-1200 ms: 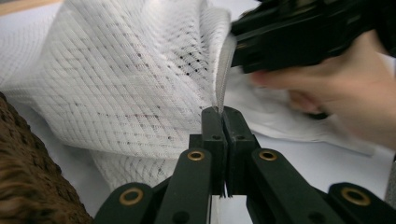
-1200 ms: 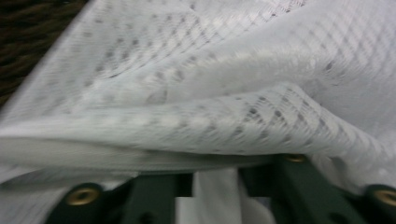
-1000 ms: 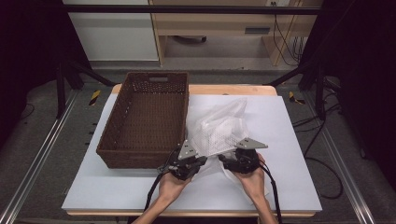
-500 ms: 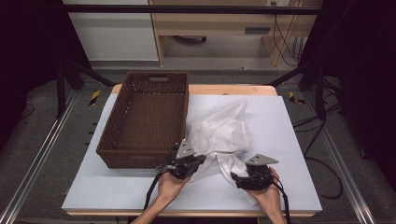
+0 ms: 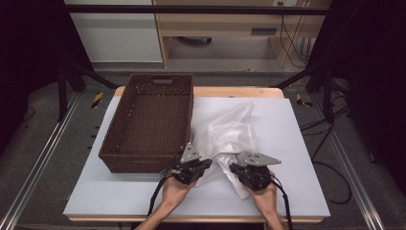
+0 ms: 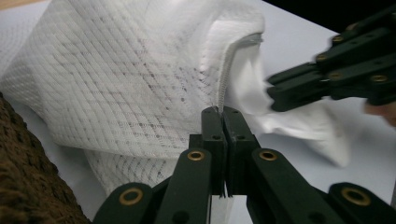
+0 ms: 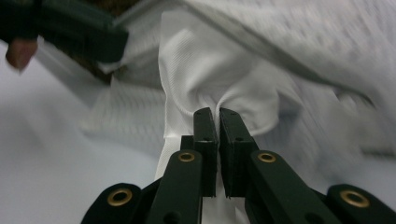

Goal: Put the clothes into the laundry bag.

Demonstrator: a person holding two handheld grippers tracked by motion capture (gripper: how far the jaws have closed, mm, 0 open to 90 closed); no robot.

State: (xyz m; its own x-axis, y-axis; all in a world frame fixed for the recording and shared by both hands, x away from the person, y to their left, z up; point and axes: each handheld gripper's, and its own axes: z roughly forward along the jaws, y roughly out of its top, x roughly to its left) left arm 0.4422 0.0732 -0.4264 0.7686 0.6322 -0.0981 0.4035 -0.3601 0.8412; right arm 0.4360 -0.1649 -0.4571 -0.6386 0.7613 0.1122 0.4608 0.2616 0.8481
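Note:
A white mesh bag (image 5: 225,129) lies crumpled on the table, right of the basket. My left gripper (image 5: 207,164) is at its near edge, shut on the bag's zipper seam (image 6: 224,88). A plain white cloth (image 5: 235,178) spills from the bag's opening toward me. My right gripper (image 5: 233,167) has just been closing, and its jaws now pinch a bunched fold of that cloth (image 7: 210,70). The left gripper view shows the right gripper (image 6: 275,95) reaching in from the right over the cloth (image 6: 299,126). The right gripper view has the left gripper (image 7: 112,44) at upper left.
A dark brown wicker basket (image 5: 115,139) stands with nothing in it on the left half of the white table (image 5: 297,143), close beside my left gripper. A wooden shelf unit and cables lie beyond the table's far edge.
The right gripper swung out toward the near right, then came back toward the bag, and its jaws went from open to shut on the white cloth. The left gripper has stayed put.

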